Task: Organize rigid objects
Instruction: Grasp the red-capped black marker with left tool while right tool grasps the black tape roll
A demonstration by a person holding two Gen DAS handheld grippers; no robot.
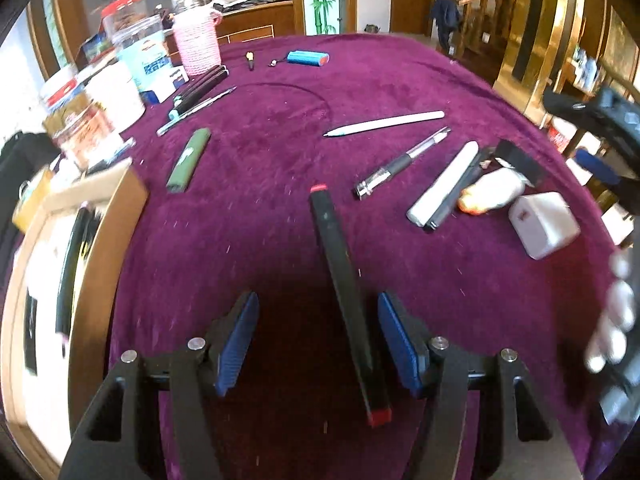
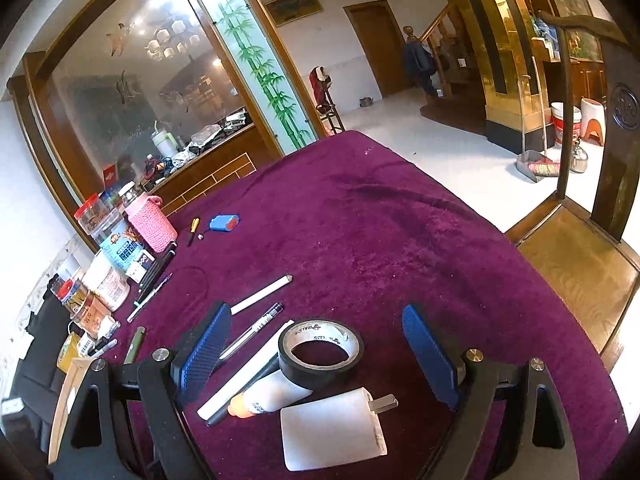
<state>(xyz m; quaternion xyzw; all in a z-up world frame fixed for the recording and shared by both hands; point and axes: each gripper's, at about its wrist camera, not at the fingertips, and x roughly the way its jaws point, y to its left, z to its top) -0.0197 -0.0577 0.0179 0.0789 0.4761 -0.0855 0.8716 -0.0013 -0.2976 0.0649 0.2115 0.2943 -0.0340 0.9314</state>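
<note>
A long black bar with red ends [image 1: 332, 248] runs between the jaws of my left gripper [image 1: 316, 298]. It sits close to the right pad [image 1: 400, 344], while the left pad [image 1: 236, 344] stands well clear of it, so the jaws are open. My right gripper [image 2: 316, 312] is open above a black tape roll [image 2: 320, 354], an orange-capped glue bottle [image 2: 272, 396] and a white charger [image 2: 332, 432], touching none of them. On the purple cloth [image 1: 280, 220] lie a white pen [image 1: 384, 124], a clear gel pen [image 1: 404, 160], a white stick [image 1: 444, 178] and a green case [image 1: 188, 160].
A cardboard box [image 1: 100, 248] stands at the left table edge. Jars and a pink knitted holder [image 1: 198, 44] crowd the far left, with a blue battery pack [image 1: 308, 58] beside them. A blurred hand [image 1: 616, 320] shows at the right edge. A wooden chair [image 2: 580, 260] stands right of the table.
</note>
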